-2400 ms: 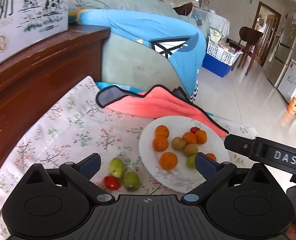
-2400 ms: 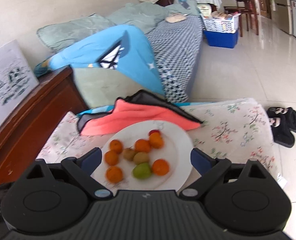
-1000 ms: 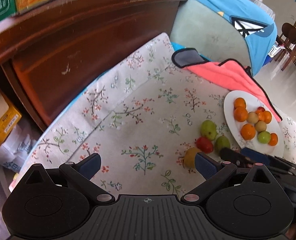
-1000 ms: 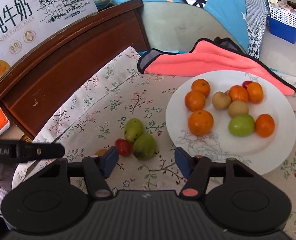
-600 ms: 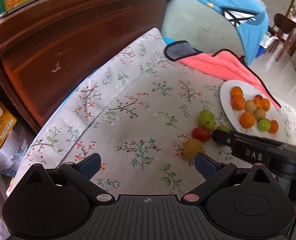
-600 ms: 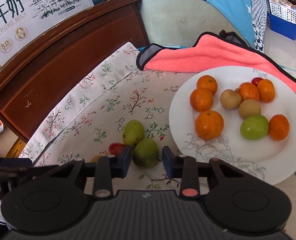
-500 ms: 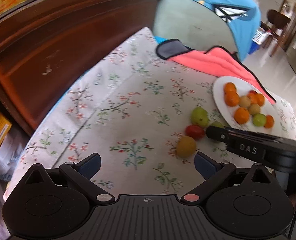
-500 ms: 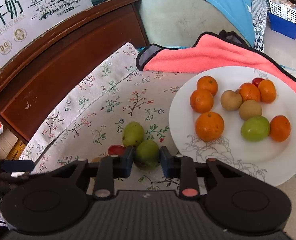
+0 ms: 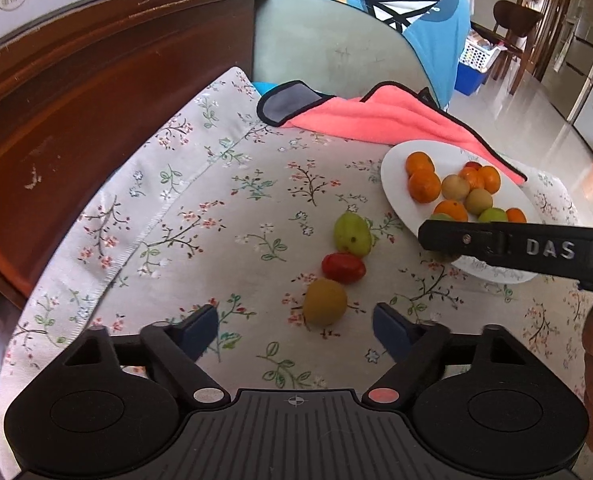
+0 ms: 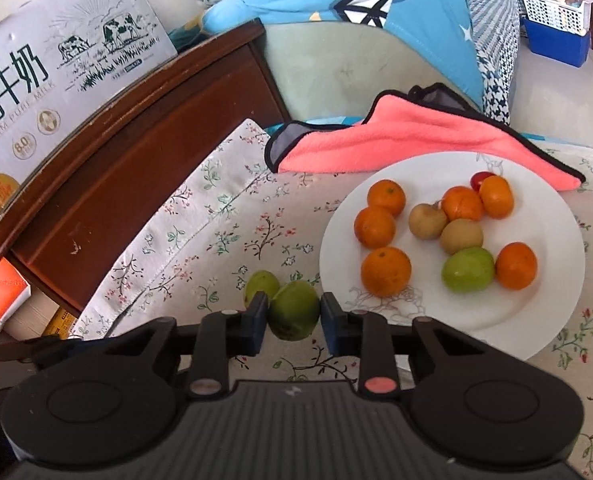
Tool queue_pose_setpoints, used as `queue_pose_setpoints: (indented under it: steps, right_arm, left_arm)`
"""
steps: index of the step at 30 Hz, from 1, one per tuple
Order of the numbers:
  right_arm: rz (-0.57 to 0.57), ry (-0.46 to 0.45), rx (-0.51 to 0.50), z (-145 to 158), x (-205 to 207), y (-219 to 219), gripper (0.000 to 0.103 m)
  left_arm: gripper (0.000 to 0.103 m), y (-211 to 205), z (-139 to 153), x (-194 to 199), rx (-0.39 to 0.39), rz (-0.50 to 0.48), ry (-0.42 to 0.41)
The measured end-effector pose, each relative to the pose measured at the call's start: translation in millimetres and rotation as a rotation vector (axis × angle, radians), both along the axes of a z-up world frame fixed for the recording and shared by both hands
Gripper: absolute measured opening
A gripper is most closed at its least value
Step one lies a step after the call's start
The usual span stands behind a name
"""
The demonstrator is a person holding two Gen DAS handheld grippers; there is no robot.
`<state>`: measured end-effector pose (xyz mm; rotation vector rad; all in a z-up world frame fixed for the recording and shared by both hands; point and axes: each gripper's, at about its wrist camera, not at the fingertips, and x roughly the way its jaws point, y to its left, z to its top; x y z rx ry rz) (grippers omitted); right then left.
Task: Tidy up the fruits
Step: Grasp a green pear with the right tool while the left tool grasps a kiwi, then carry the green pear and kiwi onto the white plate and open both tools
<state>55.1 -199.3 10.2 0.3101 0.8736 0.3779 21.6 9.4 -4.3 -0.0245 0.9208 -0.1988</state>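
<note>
Meanwhile, one green fruit gripped beside the plate

The right gripper (image 10: 290, 316) is seen closed on a green fruit (image 10: 294, 310), whose sides are pressed by both pads, just left of the white plate (image 10: 552, 312). A second green fruit (image 10: 260, 286) lies on the flowered cloth (image 10: 200, 240) right behind it, touching or nearly so. On the plate are gathered six oranges, two brownish fruits, a green one (image 10: 467, 270) and a small red one (image 10: 480, 179) at the far edge. A pink towel (image 10: 396, 144) is draped past the plate's far rim.

The left gripper (image 9: 295, 326) is held partly open with nothing between its pads; its jaws have just been closing. Just ahead of it a yellow fruit (image 9: 325, 301) rests on the cloth, with a red tomato (image 9: 343, 267) and the loose green fruit (image 9: 351, 233) lined up beyond it. The right gripper's black finger is seen from the side over the plate's near edge.
</note>
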Motion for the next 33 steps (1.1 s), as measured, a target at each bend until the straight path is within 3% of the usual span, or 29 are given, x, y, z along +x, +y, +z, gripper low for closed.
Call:
queue_pose_setpoints:
  steps: [10,13,21,33]
  right_arm:
    - [-0.003,0.003,0.017,4,-4,-6,0.029]
    - [-0.008,0.002,0.019,6,-5,-8,0.029]
    - [-0.048,0.017,0.043,10,-5,-20,0.029]
    - [-0.186,-0.046,0.110,51,4,-86,0.029]
  left_arm:
    - [0.039,-16,-17,6,0.040,-0.022,-0.006]
    - [0.025,-17,-16,6,0.008,-0.023,-0.005]
    - [0.023,-14,-6,5,-0.022,0.017,-0.015]
    - [0.023,-41,47,18,-0.113,-0.030,-0.133]
